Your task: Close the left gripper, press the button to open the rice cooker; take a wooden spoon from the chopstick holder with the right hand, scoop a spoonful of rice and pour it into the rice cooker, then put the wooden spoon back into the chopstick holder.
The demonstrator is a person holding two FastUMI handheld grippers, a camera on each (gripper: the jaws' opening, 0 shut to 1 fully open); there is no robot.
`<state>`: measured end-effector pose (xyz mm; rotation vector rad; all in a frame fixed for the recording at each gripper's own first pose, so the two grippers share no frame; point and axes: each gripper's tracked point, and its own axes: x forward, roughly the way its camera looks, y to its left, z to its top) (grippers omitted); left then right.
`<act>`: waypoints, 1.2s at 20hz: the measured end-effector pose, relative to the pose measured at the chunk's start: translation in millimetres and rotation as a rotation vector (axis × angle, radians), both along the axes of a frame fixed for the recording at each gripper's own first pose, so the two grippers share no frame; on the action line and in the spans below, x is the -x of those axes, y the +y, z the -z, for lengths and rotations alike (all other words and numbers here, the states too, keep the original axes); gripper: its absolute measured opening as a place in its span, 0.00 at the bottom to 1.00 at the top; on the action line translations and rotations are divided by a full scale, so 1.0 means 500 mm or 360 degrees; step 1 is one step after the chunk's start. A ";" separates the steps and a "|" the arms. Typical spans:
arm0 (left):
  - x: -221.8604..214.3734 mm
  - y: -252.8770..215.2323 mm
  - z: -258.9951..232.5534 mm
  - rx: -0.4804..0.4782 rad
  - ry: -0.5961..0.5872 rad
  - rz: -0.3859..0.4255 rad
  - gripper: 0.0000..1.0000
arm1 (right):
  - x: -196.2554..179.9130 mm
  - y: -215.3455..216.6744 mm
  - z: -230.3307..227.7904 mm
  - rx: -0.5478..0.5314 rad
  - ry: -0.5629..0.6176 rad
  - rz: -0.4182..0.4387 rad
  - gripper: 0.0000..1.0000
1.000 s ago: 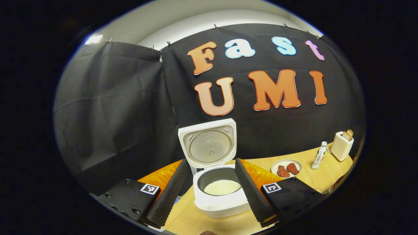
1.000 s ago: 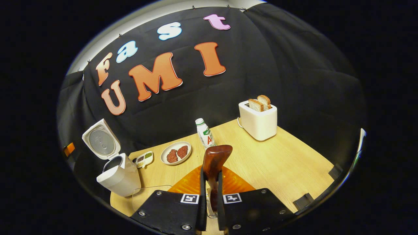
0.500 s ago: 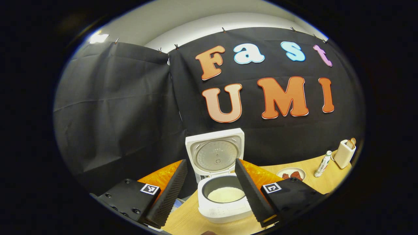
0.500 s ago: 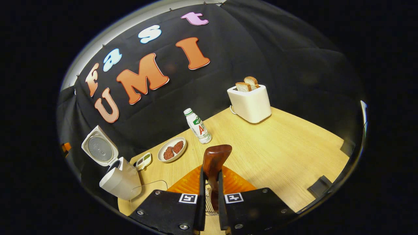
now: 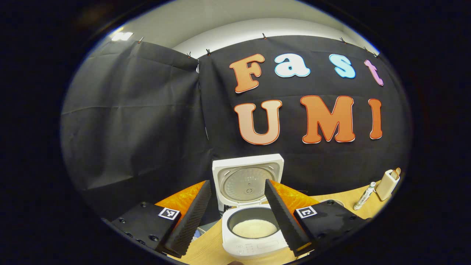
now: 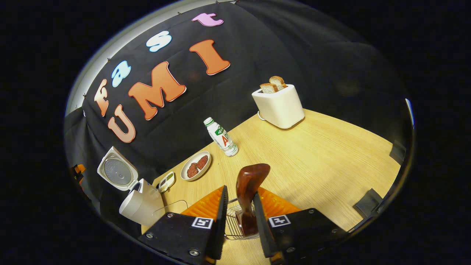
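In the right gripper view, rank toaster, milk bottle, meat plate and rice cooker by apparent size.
1. Rice cooker, lid open
2. Toaster, close to the cooker, so unsure
3. Meat plate and milk bottle look alike; differing nearness leaves this unsure.

Setting: staged recording booth dressed as kitchen, not real home. Evidence: black cloth wall clipped along top edge, pale room wall and ceiling visible above it. Light wooden surface carries kitchen items: white rice cooker with lid raised and rice in pot, white toaster with two bread slices, plate of reddish food, small bottle, wire chopstick holder with wooden spoon.
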<state>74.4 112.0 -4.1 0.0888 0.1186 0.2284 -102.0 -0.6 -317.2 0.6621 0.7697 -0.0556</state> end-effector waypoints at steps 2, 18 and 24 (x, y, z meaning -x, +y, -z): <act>-0.021 0.021 -0.021 0.0028 -0.0021 -0.0017 0.99 | 0.001 -0.026 -0.015 0.0065 -0.0018 0.0007 0.59; -0.375 0.096 -0.042 0.0455 0.0271 0.0002 0.95 | 0.000 -0.258 -0.314 0.0642 -0.0355 0.0184 0.94; -0.483 0.075 0.015 0.0207 0.0440 -0.0039 0.98 | 0.058 -0.338 -0.353 0.0824 -0.0318 0.0296 0.94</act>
